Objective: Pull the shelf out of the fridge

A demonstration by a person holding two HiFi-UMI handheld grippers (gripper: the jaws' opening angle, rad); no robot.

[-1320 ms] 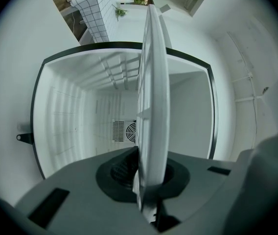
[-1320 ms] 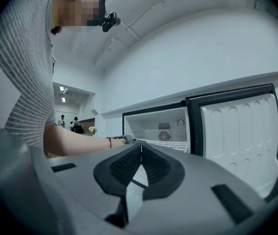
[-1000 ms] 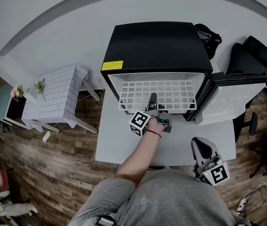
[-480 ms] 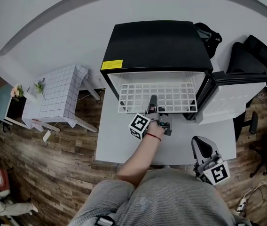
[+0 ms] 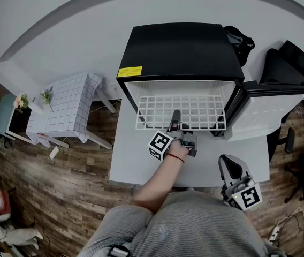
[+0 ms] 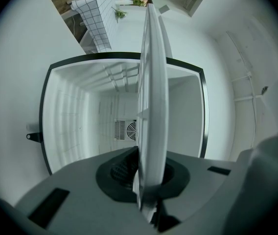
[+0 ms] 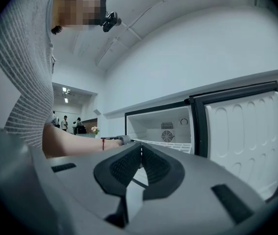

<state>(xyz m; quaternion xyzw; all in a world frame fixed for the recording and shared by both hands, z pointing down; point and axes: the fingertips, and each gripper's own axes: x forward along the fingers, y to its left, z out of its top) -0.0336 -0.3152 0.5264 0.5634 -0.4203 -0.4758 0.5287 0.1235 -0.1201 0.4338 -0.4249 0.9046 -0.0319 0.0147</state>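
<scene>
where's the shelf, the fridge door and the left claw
shelf [image 5: 157,111], head view, left part of the white wire grid
fridge door [image 5: 259,116], head view, its white inner panel
left claw [image 5: 176,114], head view, tips clamped on the shelf's front edge

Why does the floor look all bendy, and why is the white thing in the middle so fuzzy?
Head view: the wide lens bends the floor and wall into curves. Left gripper view: the shelf sits edge-on, very close to the camera, so it smears soft; the fridge interior behind looks sharper. Right gripper view: dark rounded corners, same lens.
</scene>
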